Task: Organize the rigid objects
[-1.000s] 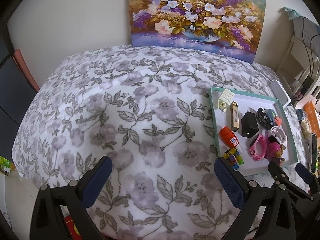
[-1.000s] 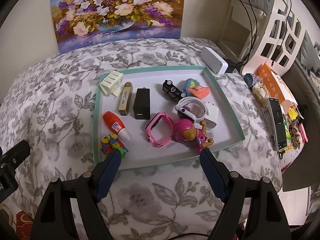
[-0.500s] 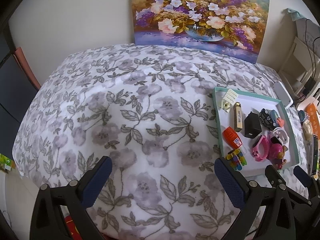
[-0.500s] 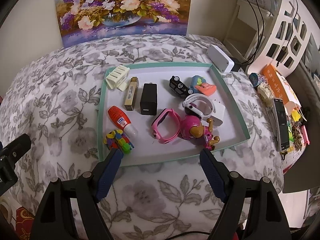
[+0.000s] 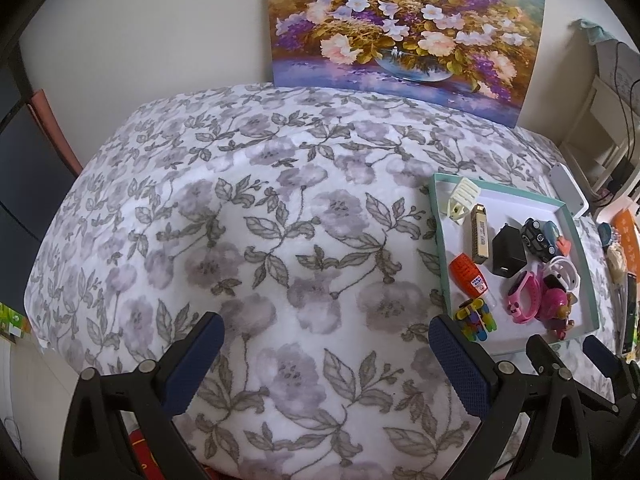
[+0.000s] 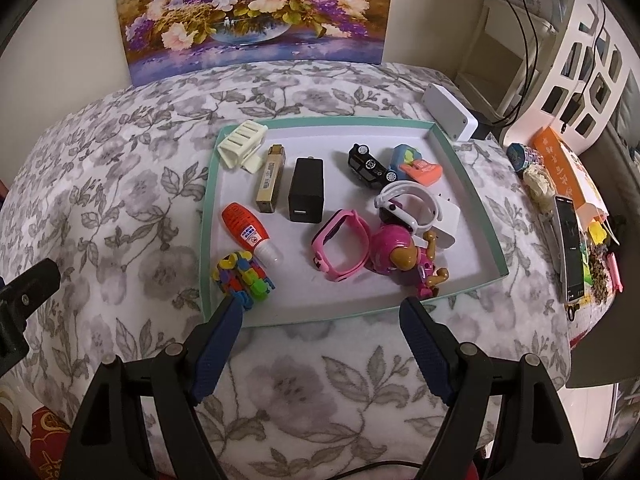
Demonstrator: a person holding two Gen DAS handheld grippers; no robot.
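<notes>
A teal-rimmed white tray (image 6: 460,160) (image 5: 434,216) lies on the floral bedspread and holds several small items: a cream clip (image 6: 242,146), a gold lighter (image 6: 270,178), a black charger (image 6: 306,190), a red bottle (image 6: 248,232), a multicoloured block toy (image 6: 242,276), a pink watch (image 6: 342,246), a white watch (image 6: 408,206), a pink pup figure (image 6: 400,258) and a black toy car (image 6: 368,166). My right gripper (image 6: 322,312) stands open at the tray's near edge, holding nothing. My left gripper (image 5: 326,336) is open over bare bedspread, left of the tray.
A flower painting (image 6: 256,12) leans on the wall behind the bed. A white box (image 6: 450,118) sits past the tray's far right corner. A phone (image 6: 570,248), an orange packet (image 6: 568,168) and clutter line the right side, by white shelving (image 6: 576,60).
Both views have drawn back slightly; the tray sits a little farther and lower in frame. Both grippers stay open and nothing in the tray has moved.
</notes>
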